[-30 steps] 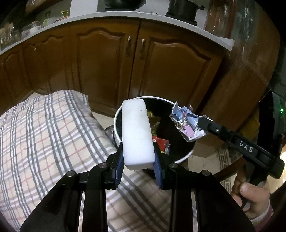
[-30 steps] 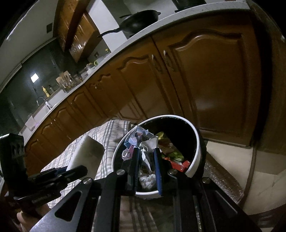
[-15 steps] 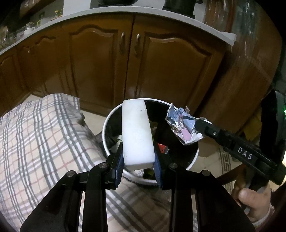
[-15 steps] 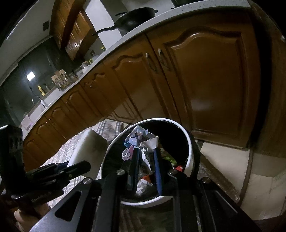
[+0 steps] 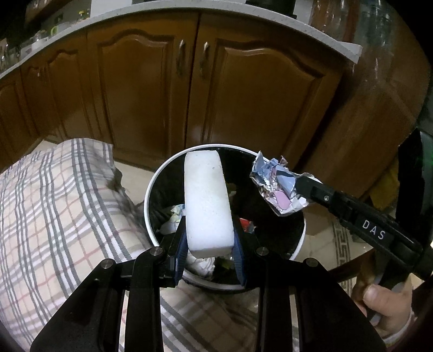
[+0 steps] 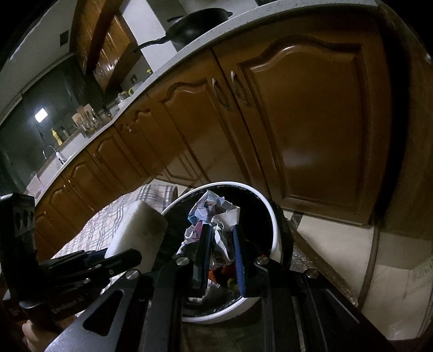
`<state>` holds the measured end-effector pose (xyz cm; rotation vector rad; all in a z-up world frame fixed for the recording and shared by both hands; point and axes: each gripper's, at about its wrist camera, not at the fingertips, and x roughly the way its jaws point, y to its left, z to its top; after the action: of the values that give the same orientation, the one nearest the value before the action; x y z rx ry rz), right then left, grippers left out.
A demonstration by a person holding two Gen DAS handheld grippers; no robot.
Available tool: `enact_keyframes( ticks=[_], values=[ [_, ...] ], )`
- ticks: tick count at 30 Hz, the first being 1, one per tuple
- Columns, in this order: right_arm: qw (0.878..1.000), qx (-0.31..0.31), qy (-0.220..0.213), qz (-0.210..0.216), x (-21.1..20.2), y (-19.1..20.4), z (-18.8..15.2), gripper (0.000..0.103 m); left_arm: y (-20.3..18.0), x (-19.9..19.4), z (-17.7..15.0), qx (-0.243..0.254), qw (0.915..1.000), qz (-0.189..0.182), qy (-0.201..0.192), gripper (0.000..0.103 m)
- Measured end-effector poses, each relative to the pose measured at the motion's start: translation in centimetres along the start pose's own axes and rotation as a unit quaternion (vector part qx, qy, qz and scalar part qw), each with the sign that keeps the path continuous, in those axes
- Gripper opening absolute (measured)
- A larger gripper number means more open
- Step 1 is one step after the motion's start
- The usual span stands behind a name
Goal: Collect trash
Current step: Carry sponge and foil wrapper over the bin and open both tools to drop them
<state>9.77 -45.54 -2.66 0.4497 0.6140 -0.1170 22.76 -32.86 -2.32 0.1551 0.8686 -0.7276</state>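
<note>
The left gripper (image 5: 208, 253) was clamped on the near end of a white foam block (image 5: 207, 203), its blue pads pressed against the block's two long sides. The block stood out forward from the jaws and hung over the open mouth of the trash bin (image 5: 147, 200), its far end reaching almost to the bin's far rim. In the right wrist view the same block (image 6: 138, 232) showed just left of the bin's rim (image 6: 273, 230).

The right gripper (image 6: 220, 257) was closed narrowly on a crumpled wrapper (image 6: 209, 216), a wad of silvery foil printed in blue and pink. In the left wrist view that wrapper (image 5: 277, 189) sat at the tip of the black right gripper (image 5: 307, 185), above the bin's right rim and just beside the foam block without touching it. The person's right hand (image 5: 384, 308) held the grip at the lower right corner of that view.

The bin was round, with a white rim and a dark liner, and already held scraps of white paper and red and yellow packaging at its bottom. It stood on the tiled floor, close against the edge of a plaid tablecloth (image 5: 54, 216) that draped down on its left side.

Behind the bin ran brown wooden cabinet doors (image 5: 151, 94) under a pale countertop (image 6: 194, 51), on which a black pan (image 6: 200, 23) rested
</note>
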Motion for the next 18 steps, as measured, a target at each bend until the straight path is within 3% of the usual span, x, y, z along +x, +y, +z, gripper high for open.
enact_keyframes(
  ticks=[14, 16, 18],
  values=[
    [1.0, -0.004, 0.017, -0.008, 1.4, -0.2, 0.1, 0.016, 0.4, 0.9, 0.4, -0.007, 0.9999, -0.01, 0.011, 0.029],
    [1.0, -0.004, 0.02, -0.007, 1.6, 0.0, 0.2, 0.024, 0.6, 0.9, 0.5, -0.008, 0.9998, -0.015, 0.011, 0.032],
    [1.0, 0.002, 0.019, -0.005, 1.7, -0.2, 0.2, 0.03, 0.7, 0.6, 0.4, -0.008, 0.9997, -0.019, 0.009, 0.042]
  ],
)
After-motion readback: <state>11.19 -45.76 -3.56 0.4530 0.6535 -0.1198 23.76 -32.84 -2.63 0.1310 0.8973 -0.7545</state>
